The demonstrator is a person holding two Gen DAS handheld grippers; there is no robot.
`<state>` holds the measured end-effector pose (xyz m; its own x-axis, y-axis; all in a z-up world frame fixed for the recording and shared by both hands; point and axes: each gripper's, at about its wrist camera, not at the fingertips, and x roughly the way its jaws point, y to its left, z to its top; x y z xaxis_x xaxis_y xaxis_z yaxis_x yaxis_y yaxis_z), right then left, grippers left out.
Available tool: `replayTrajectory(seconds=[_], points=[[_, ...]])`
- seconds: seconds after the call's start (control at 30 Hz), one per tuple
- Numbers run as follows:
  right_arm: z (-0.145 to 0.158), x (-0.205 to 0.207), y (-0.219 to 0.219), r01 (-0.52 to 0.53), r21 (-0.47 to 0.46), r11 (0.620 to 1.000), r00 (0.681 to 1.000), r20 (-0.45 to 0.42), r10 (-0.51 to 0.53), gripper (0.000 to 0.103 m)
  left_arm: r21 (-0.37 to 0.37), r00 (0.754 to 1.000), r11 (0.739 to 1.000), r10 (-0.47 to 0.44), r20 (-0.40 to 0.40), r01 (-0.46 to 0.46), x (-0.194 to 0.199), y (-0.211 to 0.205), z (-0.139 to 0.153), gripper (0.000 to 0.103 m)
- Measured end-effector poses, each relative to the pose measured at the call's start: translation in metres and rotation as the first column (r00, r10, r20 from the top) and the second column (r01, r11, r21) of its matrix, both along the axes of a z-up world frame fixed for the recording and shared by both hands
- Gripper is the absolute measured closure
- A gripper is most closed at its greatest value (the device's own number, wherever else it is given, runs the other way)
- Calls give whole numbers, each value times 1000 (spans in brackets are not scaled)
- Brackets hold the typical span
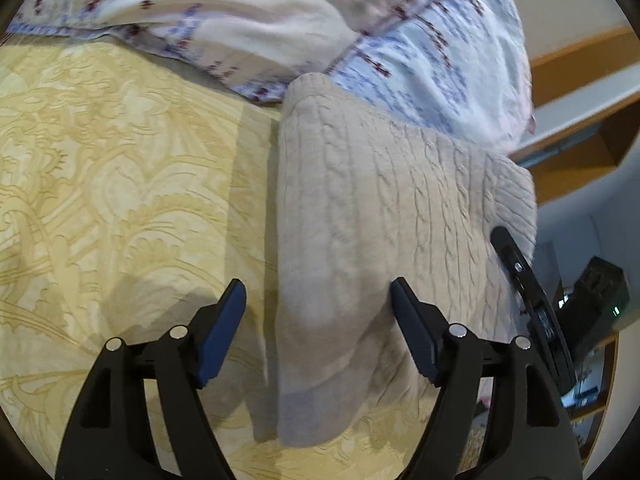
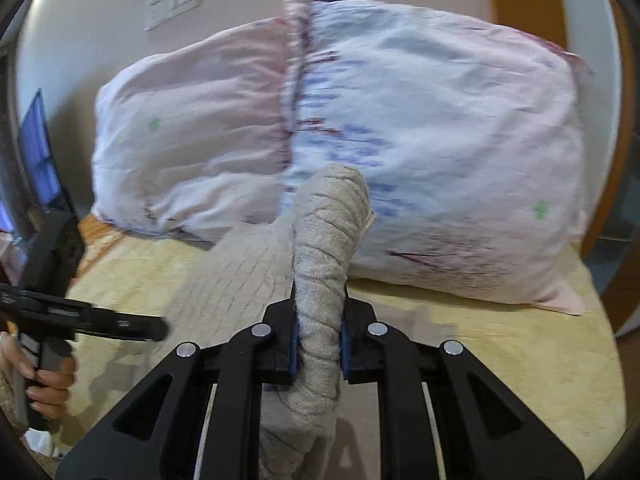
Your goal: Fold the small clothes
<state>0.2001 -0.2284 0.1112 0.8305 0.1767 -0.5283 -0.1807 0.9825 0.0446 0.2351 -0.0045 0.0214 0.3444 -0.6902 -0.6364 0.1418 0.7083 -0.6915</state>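
The right tongs are clamped on a bunched fold of the beige cable-knit garment, holding that fold raised while the rest of the knit lies on the yellow patterned bedspread just in front of the floral pillows. The left tongs stand wide apart above the bedspread — one blue pad over bare bedspread, the other over the garment's near end, gripping nothing. In the right wrist view, the left tongs enter from the left edge, held by the person's hand.
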Motion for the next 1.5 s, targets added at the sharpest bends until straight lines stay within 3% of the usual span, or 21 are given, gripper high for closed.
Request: replayTrajectory(seconds=[0.5, 0.57, 0.63, 0.67, 0.73, 0.83, 0.93, 1.2, 1.3, 1.37, 1.4, 1.5], points=[[-31, -4, -62, 132, 36, 991, 989, -77, -129, 88, 28, 995, 995, -99, 10, 99, -7, -36, -9, 29], [-51, 8, -72, 170, 32, 985, 976, -143, -164, 87, 27, 994, 994, -106, 10, 106, -8, -38, -10, 29], [-73, 20, -88, 241, 34, 970, 943, -246, -225, 83, 23, 994, 993, -112, 5, 112, -11, -37, -12, 29], [-76, 19, -95, 252, 71, 965, 938, -262, -226, 81, 19, 993, 993, -117, 6, 117, -13, -37, -11, 29], [-70, 5, -115, 293, 186, 938, 934, -264, -240, 64, 16, 992, 992, -127, 18, 126, -17, -34, -10, 30], [-57, -22, -134, 300, 311, 902, 943, -240, -231, 48, 2, 991, 992, -129, 29, 129, -23, -29, -9, 30], [-52, -54, -148, 259, 467, 845, 955, -252, -153, 47, -10, 991, 991, -130, 37, 130, -29, -28, -9, 31], [-65, -91, -123, 206, 456, 866, 954, -291, -74, 47, 28, 990, 989, -142, 14, 142, -44, -31, -21, 36], [-72, -94, -114, 196, 426, 883, 952, -297, -68, 51, 12, 991, 991, -136, -11, 136, -48, -29, -27, 43], [-76, -94, -109, 180, 421, 889, 954, -296, -52, 70, -1, 990, 990, -143, -20, 143, -51, -30, -29, 48], [-78, -93, -108, 170, 419, 892, 954, -298, -42, 90, -7, 989, 989, -148, -22, 148, -52, -30, -29, 54], [-71, -98, -103, 157, 394, 906, 965, -257, -55, 92, -29, 985, 985, -173, -19, 172, -55, -33, -28, 72]])
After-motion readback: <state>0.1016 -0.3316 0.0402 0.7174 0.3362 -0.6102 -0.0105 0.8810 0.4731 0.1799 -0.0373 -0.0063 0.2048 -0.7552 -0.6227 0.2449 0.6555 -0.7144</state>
